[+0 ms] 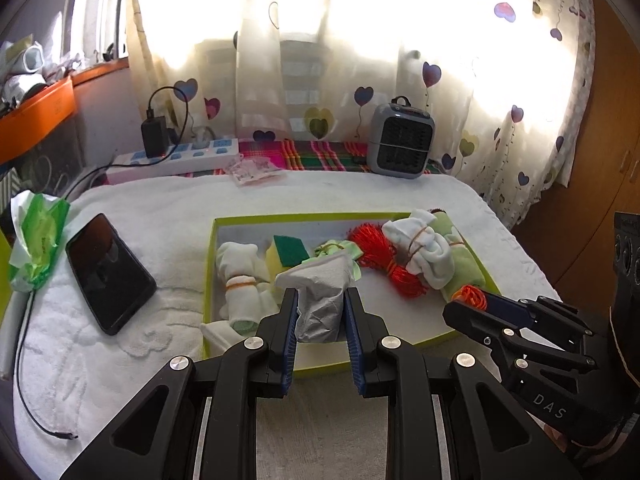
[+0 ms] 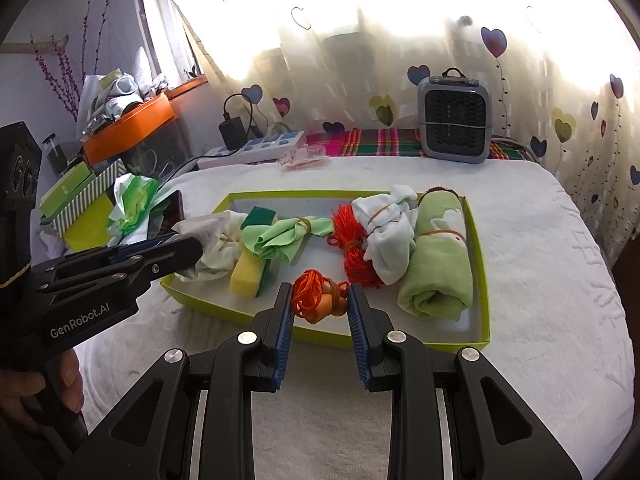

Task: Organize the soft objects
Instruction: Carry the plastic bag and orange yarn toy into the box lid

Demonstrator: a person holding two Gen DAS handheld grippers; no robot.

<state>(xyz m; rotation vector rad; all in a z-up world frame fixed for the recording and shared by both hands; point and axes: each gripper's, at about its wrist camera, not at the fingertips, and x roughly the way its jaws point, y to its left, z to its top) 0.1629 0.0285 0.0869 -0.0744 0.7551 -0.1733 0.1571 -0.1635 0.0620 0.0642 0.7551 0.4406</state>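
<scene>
A shallow green-rimmed tray [image 1: 209, 264] [image 2: 482, 304] lies on a white towel. In it are a white sock bundle [image 1: 240, 280], a yellow-green sponge [image 2: 250, 276], a light green cloth [image 2: 280, 240], red yarn [image 2: 352, 248], a white cloth bundle [image 2: 386, 236] and a rolled green towel [image 2: 440, 264]. My left gripper [image 1: 320, 304] is shut on a white-grey cloth wad [image 1: 320, 296] over the tray's near left part. My right gripper [image 2: 320, 302] is shut on a small orange yarn bundle [image 2: 316, 296] over the tray's near edge; this gripper also shows in the left wrist view [image 1: 476, 300].
A black phone [image 1: 108, 272] and a green tissue pack [image 1: 36, 236] lie left of the tray. A power strip [image 1: 176, 158] and a grey heater [image 1: 400, 140] stand at the back by the curtain. A cable [image 1: 24, 380] trails at front left.
</scene>
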